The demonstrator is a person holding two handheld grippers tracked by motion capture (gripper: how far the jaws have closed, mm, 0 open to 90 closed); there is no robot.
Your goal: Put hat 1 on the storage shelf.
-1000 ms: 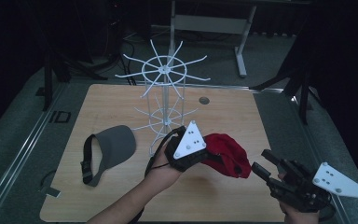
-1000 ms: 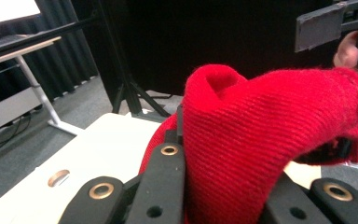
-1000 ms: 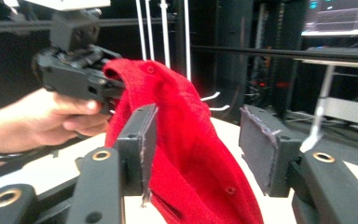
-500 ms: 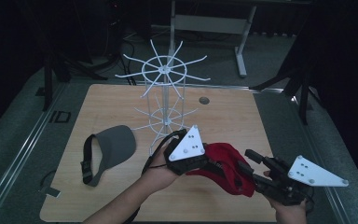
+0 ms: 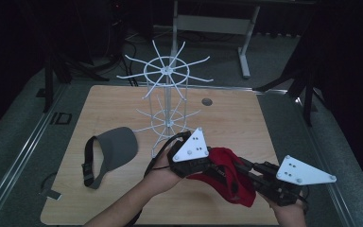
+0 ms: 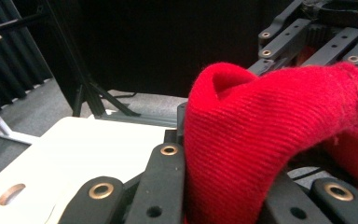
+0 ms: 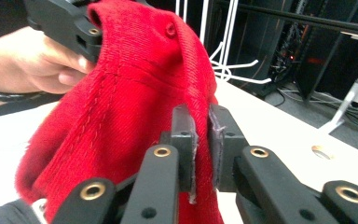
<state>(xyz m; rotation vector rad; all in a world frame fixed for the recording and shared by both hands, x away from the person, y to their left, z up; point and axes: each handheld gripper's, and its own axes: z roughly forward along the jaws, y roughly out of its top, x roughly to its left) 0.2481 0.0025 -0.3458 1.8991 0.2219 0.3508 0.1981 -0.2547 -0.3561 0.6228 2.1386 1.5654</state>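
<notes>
A red knitted cap (image 5: 227, 177) hangs above the table's front edge between my two grippers. My left gripper (image 5: 211, 165) is shut on the cap's left side; the red fabric (image 6: 261, 140) bulges up between its jaws (image 6: 223, 163). My right gripper (image 5: 240, 166) comes in from the right. Its jaws have just been closing, and its pads now pinch a fold of the cap's edge (image 7: 135, 102) between the fingertips (image 7: 203, 135). The hand holding the left gripper (image 7: 28, 60) shows behind the cap.
A grey visor (image 5: 111, 149) lies on the wooden table (image 5: 246, 123) at the left. A white wire hanging rack (image 5: 168, 99) stands at mid-table just behind the left gripper. A small round hole (image 5: 207, 101) sits farther back. Dark floor and stands surround the table.
My right gripper has moved left to the cap and its jaws have closed on the cap's edge. The left gripper has kept still with the cap in it.
</notes>
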